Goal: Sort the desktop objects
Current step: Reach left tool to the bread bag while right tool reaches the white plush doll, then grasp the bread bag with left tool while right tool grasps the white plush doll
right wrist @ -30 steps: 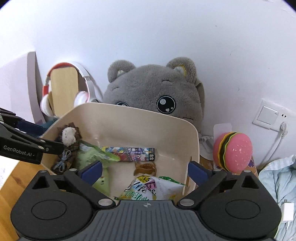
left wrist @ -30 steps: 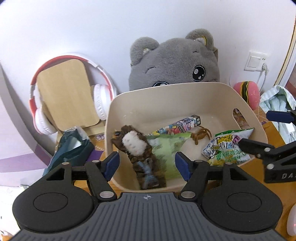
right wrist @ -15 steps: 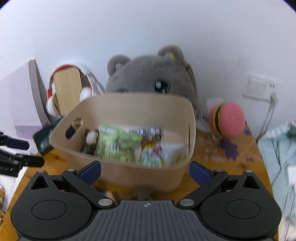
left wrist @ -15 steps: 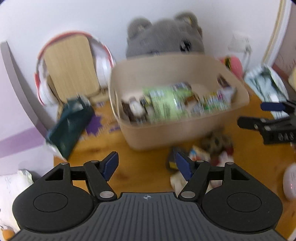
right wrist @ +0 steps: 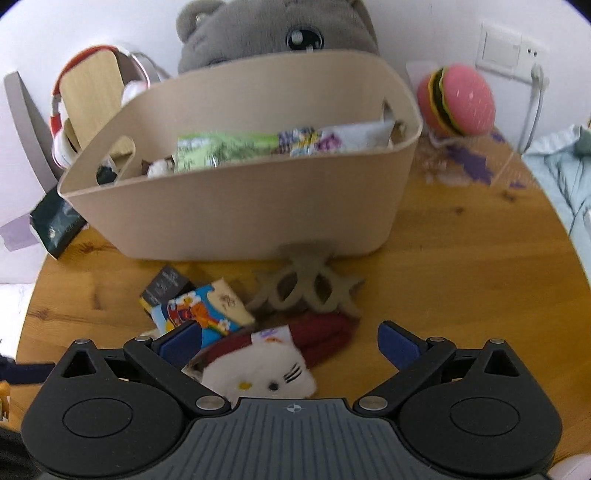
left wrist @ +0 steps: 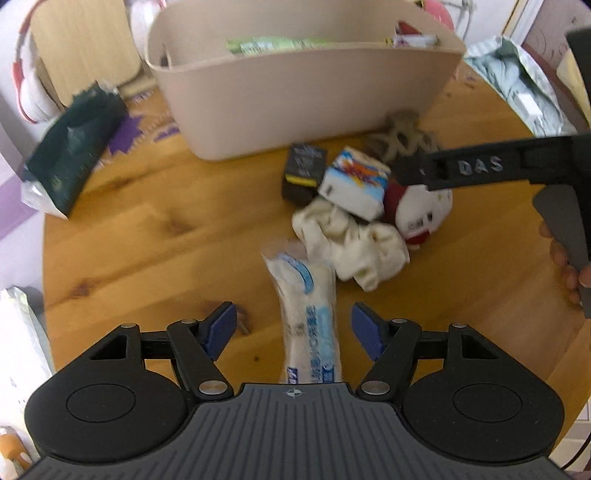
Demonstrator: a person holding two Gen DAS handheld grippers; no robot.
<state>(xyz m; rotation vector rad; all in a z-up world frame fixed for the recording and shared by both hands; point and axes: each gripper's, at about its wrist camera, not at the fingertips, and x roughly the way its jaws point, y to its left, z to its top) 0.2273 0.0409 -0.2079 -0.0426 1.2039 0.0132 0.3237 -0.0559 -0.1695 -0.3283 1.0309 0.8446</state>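
Observation:
A beige bin holds snack packs and small toys. In front of it on the wooden table lies a pile: a black box, a colourful carton, a crumpled white cloth, a white-and-red cat plush and a tan octopus-like toy. My left gripper is open, with a white-and-blue packet between its fingers. My right gripper is open over the cat plush; it also shows in the left wrist view.
A big grey plush sits behind the bin. Headphones on a wooden stand and a dark green bag are at the left. A pink burger toy and pale blue cloth are at the right.
Both grippers have pulled back from above the bin and dropped toward the pile on the table. The left now straddles the white-and-blue packet, the right the cat plush.

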